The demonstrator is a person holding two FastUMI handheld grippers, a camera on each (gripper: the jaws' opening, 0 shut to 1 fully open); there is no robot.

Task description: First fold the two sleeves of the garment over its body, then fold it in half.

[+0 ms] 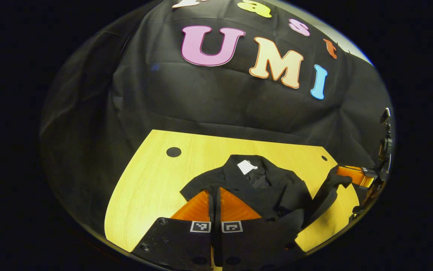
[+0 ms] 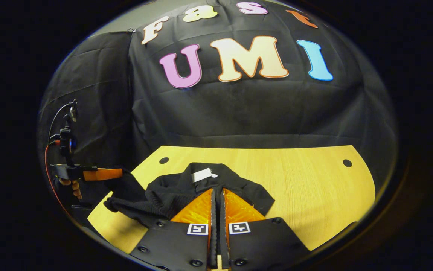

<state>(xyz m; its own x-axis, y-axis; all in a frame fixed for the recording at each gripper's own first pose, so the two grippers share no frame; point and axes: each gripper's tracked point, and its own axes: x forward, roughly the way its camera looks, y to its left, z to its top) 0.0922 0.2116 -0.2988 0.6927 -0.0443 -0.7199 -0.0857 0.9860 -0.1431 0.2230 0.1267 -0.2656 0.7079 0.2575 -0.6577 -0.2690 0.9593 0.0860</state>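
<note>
A black garment [image 1: 261,184] lies on the wooden table [image 1: 152,188], collar away from me, with a white label [image 1: 246,166] at the neck. My left gripper [image 1: 215,190] is shut, its tips pinching the garment's near left part. My right gripper [image 1: 339,172] at the right table edge is shut on a raised flap of black cloth. In the right gripper view, my right gripper [image 2: 217,192] is shut over the garment [image 2: 179,188]. My left gripper [image 2: 120,174], at the far left, holds lifted cloth. The near edge hangs between both grippers.
The table [image 2: 314,180] has bare wood to the right of the garment and small dark holes [image 2: 347,163] near its back corners. A hand [image 2: 74,188] holds the left gripper's handle, with a cable looping above it. Black cloth walls stand behind the table.
</note>
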